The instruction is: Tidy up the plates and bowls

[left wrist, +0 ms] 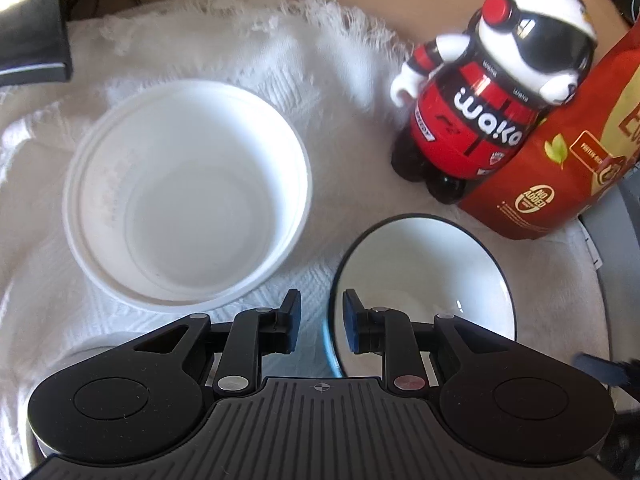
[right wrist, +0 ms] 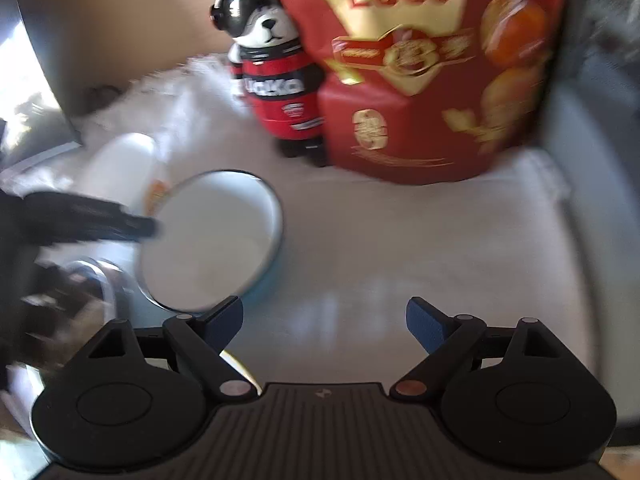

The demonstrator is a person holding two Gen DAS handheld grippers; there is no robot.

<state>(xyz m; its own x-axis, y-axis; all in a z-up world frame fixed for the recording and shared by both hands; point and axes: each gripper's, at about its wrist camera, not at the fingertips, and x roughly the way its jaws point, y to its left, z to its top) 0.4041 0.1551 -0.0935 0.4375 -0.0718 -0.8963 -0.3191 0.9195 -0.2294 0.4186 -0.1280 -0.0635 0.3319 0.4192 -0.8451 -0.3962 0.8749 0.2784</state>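
Observation:
A white bowl with a dark rim and a blue outside (left wrist: pixel 424 268) hangs tilted over the white cloth (left wrist: pixel 240 48). My left gripper (left wrist: pixel 322 320) is shut on its left rim, one pad inside and one outside. From the right wrist view that bowl (right wrist: pixel 212 236) faces the camera, with the left gripper (right wrist: pixel 152 226) blurred at its left edge. A larger white plastic bowl (left wrist: pixel 188 200) sits upright on the cloth to the left, also seen behind the held bowl (right wrist: pixel 120 164). My right gripper (right wrist: pixel 324 324) stands open over bare cloth (right wrist: pixel 400 240), nothing between its fingers.
A panda-shaped red bottle (left wrist: pixel 480 112) and a red egg bag (left wrist: pixel 580 152) stand at the back right, bottle (right wrist: pixel 276 80) left of the bag (right wrist: pixel 420 80). A shiny metal bowl (right wrist: pixel 108 280) lies at the near left. A dark slab (left wrist: pixel 28 20) sits at the back left.

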